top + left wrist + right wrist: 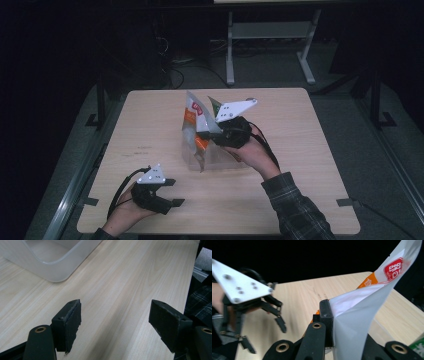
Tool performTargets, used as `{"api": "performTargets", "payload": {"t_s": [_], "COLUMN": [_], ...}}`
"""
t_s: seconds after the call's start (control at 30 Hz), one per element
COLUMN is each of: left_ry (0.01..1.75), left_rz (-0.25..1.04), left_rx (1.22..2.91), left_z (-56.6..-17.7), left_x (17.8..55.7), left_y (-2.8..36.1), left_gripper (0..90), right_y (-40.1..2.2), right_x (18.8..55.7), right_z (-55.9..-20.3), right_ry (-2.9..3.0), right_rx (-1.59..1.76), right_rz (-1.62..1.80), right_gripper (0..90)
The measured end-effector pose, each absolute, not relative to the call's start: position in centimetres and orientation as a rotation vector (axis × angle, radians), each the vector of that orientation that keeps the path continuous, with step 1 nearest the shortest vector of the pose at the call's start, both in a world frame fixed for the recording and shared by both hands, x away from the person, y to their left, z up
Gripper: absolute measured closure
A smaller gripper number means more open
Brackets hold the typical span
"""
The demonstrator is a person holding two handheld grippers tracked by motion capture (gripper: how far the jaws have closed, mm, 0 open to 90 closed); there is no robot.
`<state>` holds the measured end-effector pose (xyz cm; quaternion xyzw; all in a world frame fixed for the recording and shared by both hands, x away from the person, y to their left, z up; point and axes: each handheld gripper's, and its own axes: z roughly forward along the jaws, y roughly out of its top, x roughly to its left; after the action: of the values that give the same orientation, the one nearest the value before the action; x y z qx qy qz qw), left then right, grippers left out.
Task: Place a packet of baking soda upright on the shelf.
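A white snack bag [192,120] with orange and red print hangs over the middle of the table, held up by one edge. My right gripper [214,132] is shut on it; in the right gripper view the bag [362,315] is pinched between the two black jaws of that gripper [334,322] and rises to the upper right. My left gripper [175,192] rests low near the table's front left, open, with nothing between its pads [72,320]. It also appears in the right gripper view as an open gripper [265,338] under its grey plate.
A translucent plastic container [57,267] stands on the wooden table [300,175] just below the hanging bag, and is faintly visible in the high view [220,160]. A green-printed scrap [215,105] shows behind the right gripper. A dark floor and desk legs lie beyond the far edge.
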<state>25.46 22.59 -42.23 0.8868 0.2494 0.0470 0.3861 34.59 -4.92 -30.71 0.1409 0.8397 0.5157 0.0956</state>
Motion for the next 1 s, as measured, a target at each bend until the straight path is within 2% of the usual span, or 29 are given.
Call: {"api": "performTargets", "payload": {"t_s": [0.27,1.0], "left_ry": [0.633,0.625], "left_rz": [0.125,0.119], "left_rx": [2.255,2.261], "left_z": [-42.2,-42.3], "left_x": [25.4,25.3], "left_y": [22.7,22.4], "left_gripper": [25.4,25.5], "right_y": [-4.1,-3.4], "right_x": [36.1,37.8], "right_z": [-31.5,-33.6], "right_ry": [2.484,2.545], "right_rx": [0.440,0.499], "right_rz": [1.381,1.289], "right_gripper": [90.0,89.8]}}
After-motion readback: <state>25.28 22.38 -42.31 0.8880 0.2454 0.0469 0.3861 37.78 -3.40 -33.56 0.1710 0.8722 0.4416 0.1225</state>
